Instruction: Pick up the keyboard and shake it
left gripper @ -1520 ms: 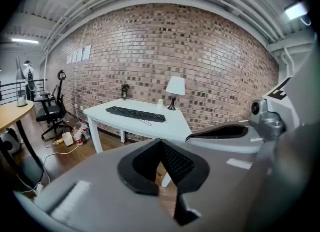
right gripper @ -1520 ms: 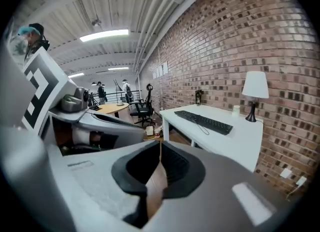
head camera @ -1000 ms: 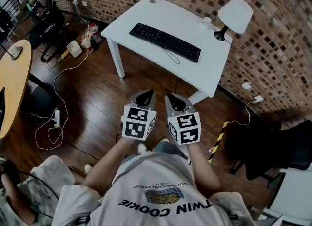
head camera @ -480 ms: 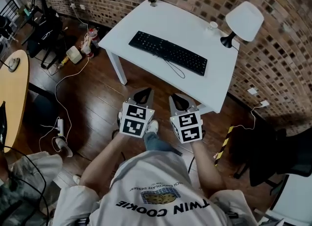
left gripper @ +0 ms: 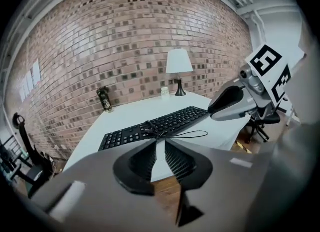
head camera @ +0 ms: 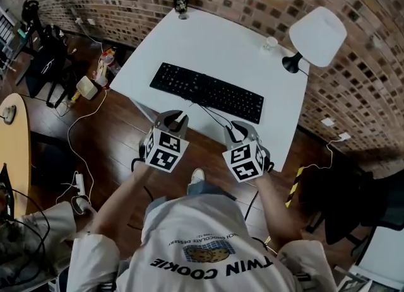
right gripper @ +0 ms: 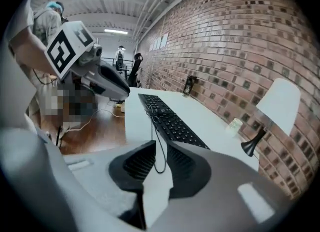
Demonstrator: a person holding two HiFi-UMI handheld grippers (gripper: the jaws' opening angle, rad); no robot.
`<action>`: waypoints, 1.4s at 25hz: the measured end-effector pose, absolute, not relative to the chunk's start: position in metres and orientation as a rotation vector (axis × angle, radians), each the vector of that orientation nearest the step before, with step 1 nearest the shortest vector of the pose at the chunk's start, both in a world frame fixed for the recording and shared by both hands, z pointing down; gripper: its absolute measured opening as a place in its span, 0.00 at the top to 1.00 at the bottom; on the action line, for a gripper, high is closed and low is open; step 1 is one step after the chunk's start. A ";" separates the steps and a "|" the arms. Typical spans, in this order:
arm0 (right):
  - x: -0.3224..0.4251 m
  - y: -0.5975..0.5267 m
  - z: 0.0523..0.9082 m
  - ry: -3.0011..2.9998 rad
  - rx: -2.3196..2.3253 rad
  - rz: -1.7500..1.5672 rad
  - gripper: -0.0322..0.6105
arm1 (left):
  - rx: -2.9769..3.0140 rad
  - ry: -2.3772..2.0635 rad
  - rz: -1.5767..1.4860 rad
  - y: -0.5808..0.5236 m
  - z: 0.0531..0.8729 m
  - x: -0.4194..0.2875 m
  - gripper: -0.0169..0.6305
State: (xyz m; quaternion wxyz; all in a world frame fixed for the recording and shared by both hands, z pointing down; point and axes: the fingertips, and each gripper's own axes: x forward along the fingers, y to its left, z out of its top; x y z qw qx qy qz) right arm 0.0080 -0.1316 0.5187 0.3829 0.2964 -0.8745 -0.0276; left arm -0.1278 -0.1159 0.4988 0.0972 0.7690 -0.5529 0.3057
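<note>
**Both grippers opening, short of the keyboard**

The flat black keyboard [head camera: 207,92] lies slantwise at frame centre on the smooth white table [head camera: 233,41]. Its thin cable [head camera: 214,115] loops toward the near edge. Just below, the left hand-held gripper [head camera: 176,118] and right hand-held gripper [head camera: 238,130] hover, their ribbed dark jaws opening with nothing between them.

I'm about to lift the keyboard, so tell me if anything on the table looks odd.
Only the cable: it is bunched at the middle of the keyboard's near side, with a loose loop lying on the table toward the near edge. It may swing or snag when lifted. Nothing looks spilled or damaged.
</note>
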 end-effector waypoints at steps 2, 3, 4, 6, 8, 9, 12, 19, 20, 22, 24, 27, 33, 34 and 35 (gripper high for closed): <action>0.010 -0.146 0.531 -2.172 0.721 -0.146 0.85 | 2.306 -1.626 0.969 -0.131 0.504 -0.131 0.87; 0.011 -0.152 0.537 -2.141 0.701 -0.187 0.84 | 2.324 -1.618 1.012 -0.136 0.507 -0.132 0.86; 0.013 -0.157 0.544 -2.108 0.681 -0.230 0.82 | 2.343 -1.607 1.065 -0.142 0.511 -0.133 0.84; 0.014 -0.167 0.557 -2.042 0.637 -0.319 0.80 | 2.375 -1.572 1.196 -0.150 0.522 -0.137 0.79; 0.015 -0.173 0.569 -1.972 0.594 -0.407 0.77 | 2.395 -1.533 1.344 -0.155 0.536 -0.142 0.76; 0.014 -0.176 0.574 -1.941 0.576 -0.447 0.76 | 2.399 -1.516 1.418 -0.158 0.543 -0.147 0.76; 0.009 -0.185 0.584 -1.876 0.542 -0.527 0.74 | 2.395 -1.480 1.626 -0.167 0.560 -0.163 0.75; 0.004 -0.201 0.598 -1.782 0.533 -0.562 0.68 | 2.393 -1.436 1.988 -0.199 0.578 -0.182 0.67; 0.003 -0.202 0.599 -1.767 0.538 -0.574 0.68 | 2.398 -1.424 2.020 -0.204 0.579 -0.183 0.67; 0.000 -0.203 0.601 -1.743 0.550 -0.599 0.68 | 2.422 -1.377 2.078 -0.211 0.584 -0.182 0.67; -0.002 -0.206 0.602 -1.715 0.568 -0.622 0.68 | 2.462 -1.311 2.133 -0.214 0.591 -0.178 0.65; -0.002 -0.213 0.605 -1.660 0.581 -0.657 0.68 | 2.515 -1.255 2.210 -0.218 0.595 -0.174 0.68; -0.006 -0.217 0.607 -1.640 0.528 -0.711 0.72 | 2.520 -1.188 2.366 -0.226 0.602 -0.178 0.76; -0.006 -0.218 0.607 -1.642 0.524 -0.713 0.74 | 2.517 -1.175 2.374 -0.227 0.602 -0.178 0.76; -0.006 -0.219 0.607 -1.643 0.519 -0.714 0.74 | 2.517 -1.159 2.377 -0.228 0.601 -0.178 0.76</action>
